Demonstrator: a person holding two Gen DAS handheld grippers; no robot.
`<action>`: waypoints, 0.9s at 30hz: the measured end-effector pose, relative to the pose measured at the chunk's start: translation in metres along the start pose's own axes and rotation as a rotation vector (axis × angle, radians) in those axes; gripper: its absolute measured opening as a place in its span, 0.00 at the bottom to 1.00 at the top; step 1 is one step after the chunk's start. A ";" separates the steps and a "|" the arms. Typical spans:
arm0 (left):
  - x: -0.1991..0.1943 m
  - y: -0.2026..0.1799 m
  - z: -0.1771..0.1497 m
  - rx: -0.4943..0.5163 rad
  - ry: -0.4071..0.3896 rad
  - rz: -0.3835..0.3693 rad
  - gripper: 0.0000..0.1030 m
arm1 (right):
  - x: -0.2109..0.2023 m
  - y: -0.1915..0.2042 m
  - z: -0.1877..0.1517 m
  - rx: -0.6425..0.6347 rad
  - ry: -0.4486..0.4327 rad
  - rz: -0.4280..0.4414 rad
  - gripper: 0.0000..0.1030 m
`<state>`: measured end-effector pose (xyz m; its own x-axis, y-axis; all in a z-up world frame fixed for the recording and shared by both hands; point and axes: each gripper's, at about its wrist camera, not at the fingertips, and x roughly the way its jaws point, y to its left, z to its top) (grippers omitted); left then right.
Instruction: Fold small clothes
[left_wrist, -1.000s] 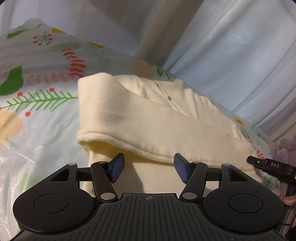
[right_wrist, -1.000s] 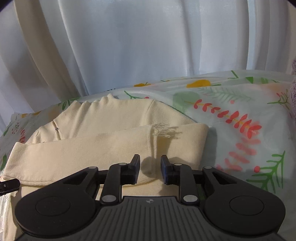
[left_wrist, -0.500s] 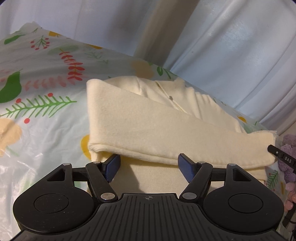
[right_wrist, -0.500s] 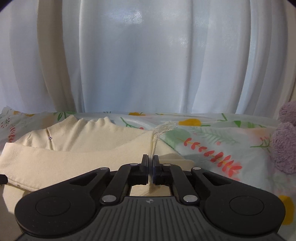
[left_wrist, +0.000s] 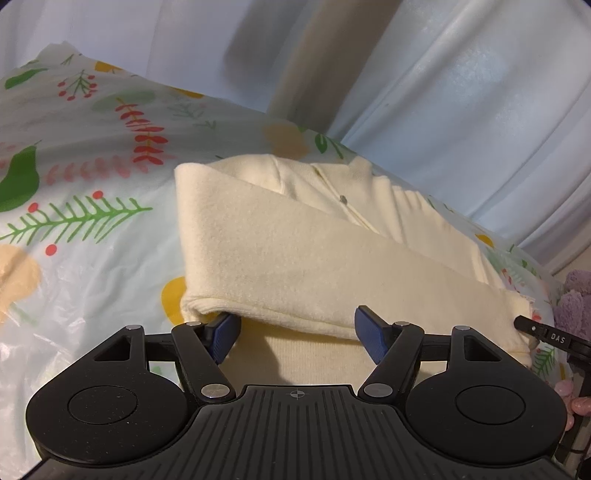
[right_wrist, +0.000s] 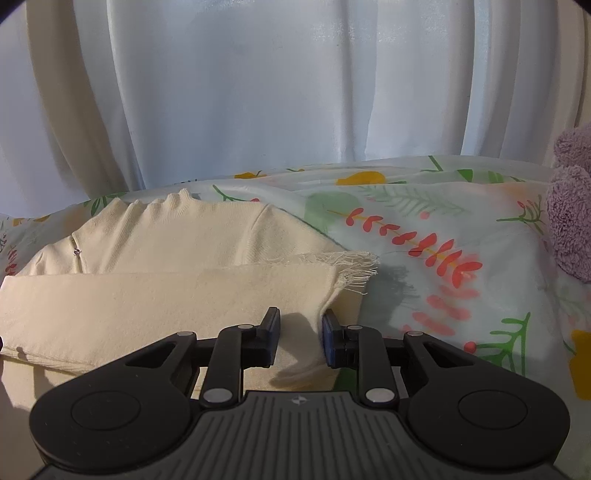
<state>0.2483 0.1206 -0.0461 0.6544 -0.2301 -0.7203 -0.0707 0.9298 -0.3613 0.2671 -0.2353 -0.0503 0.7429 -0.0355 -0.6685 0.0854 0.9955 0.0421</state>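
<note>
The left gripper (left_wrist: 297, 328) stands wide open, its pads at the near edge of the one cream sweater (left_wrist: 295, 258), which lies folded on the one floral sheet (left_wrist: 92, 221). The right gripper (right_wrist: 300, 336) stands partly open with the sweater's right edge loose between its pads; half a second ago it was clamped shut there. One purple plush (right_wrist: 570, 229) sits right of the sweater.

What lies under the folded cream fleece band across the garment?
Under the folded cream fleece band lies the cream ribbed knit garment; its collar and lower part show, the middle is covered.
</note>
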 end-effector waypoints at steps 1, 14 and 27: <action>0.000 0.000 0.000 0.001 -0.004 0.004 0.72 | -0.006 0.002 0.000 -0.020 -0.029 -0.010 0.03; -0.004 -0.009 -0.006 -0.094 0.084 -0.167 0.74 | -0.043 -0.033 -0.024 0.473 0.026 0.298 0.36; 0.038 -0.030 -0.002 -0.193 0.094 -0.177 0.44 | -0.003 -0.015 -0.049 0.690 0.115 0.319 0.12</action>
<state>0.2738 0.0833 -0.0632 0.5974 -0.4180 -0.6843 -0.1094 0.8029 -0.5860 0.2311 -0.2457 -0.0858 0.7308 0.2914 -0.6172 0.3013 0.6737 0.6748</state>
